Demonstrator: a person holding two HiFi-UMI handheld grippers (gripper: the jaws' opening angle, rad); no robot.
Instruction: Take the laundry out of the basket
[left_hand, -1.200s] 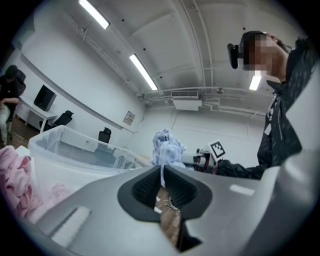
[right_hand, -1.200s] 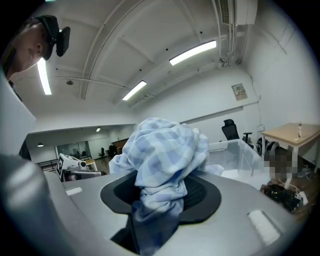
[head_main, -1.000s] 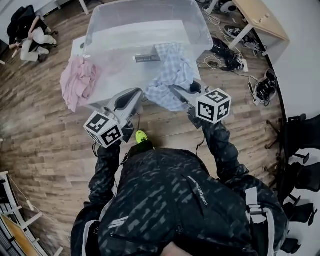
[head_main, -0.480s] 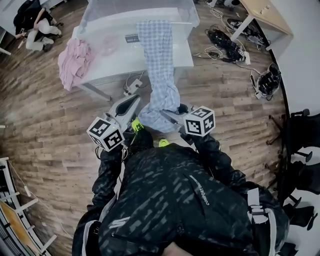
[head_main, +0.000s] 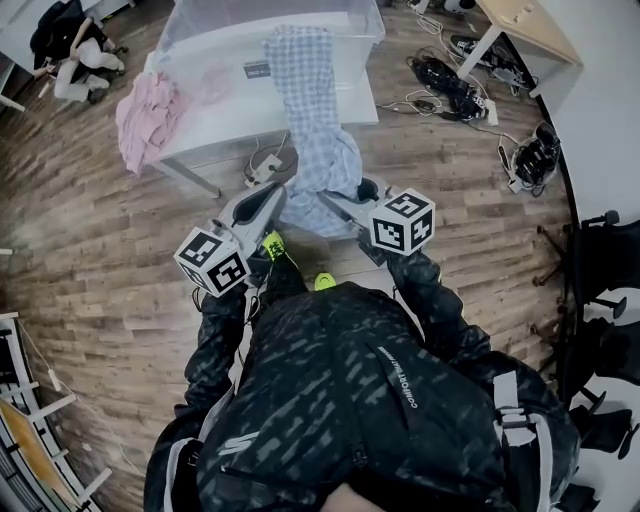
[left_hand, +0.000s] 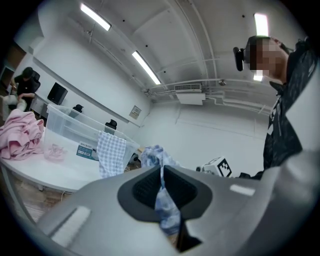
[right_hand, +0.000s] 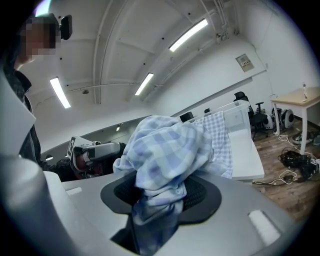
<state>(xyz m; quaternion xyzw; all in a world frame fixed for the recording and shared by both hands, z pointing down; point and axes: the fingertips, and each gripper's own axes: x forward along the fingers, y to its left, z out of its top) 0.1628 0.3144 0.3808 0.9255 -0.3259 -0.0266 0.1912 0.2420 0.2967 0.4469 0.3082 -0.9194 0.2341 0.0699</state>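
**Both claws pulling a checked garment out of the basket**
The left claw (left_hand: 162, 172) is pinched fully closed on a thin fold of the blue checked garment (head_main: 315, 150). The right claw (right_hand: 160, 192) grips a thick bunch of the same cloth, its jaws held partly apart by it. From the claws the garment stretches up over the white worktop (head_main: 235, 120) to the clear plastic basket (head_main: 190, 30), where its far end drapes over the rim. So this piece looks mostly out but not yet free. A pink garment (head_main: 145, 110) already lies outside, on the worktop's left end.

Soft blue-checked cloth shirt (head_main: 318, 150), clear glossy plastic basket (head_main: 200, 25), smooth matt white table (head_main: 230, 120), wood-plank floor (head_main: 90, 230), crumpled pink cloth (head_main: 145, 115)
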